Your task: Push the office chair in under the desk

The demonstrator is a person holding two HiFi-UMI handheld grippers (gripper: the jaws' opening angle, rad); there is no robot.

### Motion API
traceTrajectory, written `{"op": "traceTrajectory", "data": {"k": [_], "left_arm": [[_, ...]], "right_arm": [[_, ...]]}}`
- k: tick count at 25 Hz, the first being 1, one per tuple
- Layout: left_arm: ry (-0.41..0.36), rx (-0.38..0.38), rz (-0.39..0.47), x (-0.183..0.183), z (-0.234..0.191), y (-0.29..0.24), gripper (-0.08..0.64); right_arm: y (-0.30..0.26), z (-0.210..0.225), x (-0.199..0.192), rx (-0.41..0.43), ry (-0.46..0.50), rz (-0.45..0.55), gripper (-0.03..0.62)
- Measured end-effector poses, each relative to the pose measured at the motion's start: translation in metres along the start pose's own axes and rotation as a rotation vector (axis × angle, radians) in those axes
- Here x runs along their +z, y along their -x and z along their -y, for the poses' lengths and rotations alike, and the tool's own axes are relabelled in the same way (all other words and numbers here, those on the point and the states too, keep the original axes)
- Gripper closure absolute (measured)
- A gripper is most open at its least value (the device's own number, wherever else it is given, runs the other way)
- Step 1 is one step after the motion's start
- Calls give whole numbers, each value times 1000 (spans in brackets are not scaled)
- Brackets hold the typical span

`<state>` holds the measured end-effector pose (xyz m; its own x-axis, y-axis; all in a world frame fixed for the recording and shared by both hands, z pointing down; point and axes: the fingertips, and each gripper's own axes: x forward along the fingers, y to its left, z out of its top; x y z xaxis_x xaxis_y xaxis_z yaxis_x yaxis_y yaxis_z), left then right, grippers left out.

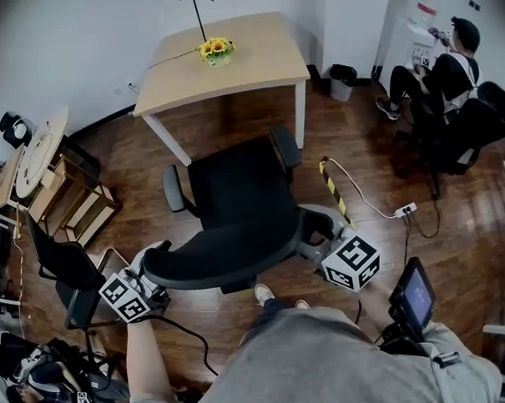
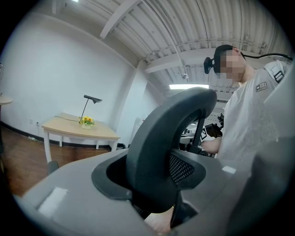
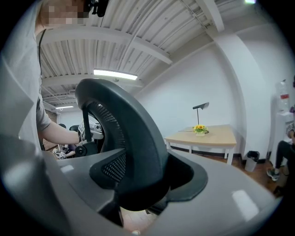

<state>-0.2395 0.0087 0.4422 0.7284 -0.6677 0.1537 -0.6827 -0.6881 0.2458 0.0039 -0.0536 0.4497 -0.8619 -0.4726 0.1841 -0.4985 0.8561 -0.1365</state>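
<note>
The black office chair [image 1: 235, 189] stands on the wood floor, its seat facing the light wooden desk [image 1: 255, 67] and a short way off from it. Its curved backrest [image 1: 230, 254] is nearest me. My left gripper [image 1: 154, 272] clamps the backrest's left end, and my right gripper [image 1: 314, 237] clamps its right end. In the left gripper view the backrest rim [image 2: 161, 138] runs between the jaws of the left gripper [image 2: 154, 193], with the desk [image 2: 78, 130] far behind. The right gripper view shows the same: the backrest rim [image 3: 129, 138] sits in the right gripper [image 3: 138, 193].
A flower pot [image 1: 217, 49] and a lamp stand on the desk. A person [image 1: 443, 71] sits at the back right near a bin [image 1: 342, 81]. A power strip [image 1: 403, 209] with cables lies right of the chair. Wooden shelves [image 1: 69, 204] and another black chair [image 1: 67, 271] stand left.
</note>
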Motion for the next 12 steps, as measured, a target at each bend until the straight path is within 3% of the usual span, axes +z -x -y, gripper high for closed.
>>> {"op": "traceTrajectory", "data": {"k": [12], "left_arm": [[-4, -67, 7, 18, -68, 0, 342]], "right_arm": [[-56, 9, 10, -58, -17, 9, 333]]}}
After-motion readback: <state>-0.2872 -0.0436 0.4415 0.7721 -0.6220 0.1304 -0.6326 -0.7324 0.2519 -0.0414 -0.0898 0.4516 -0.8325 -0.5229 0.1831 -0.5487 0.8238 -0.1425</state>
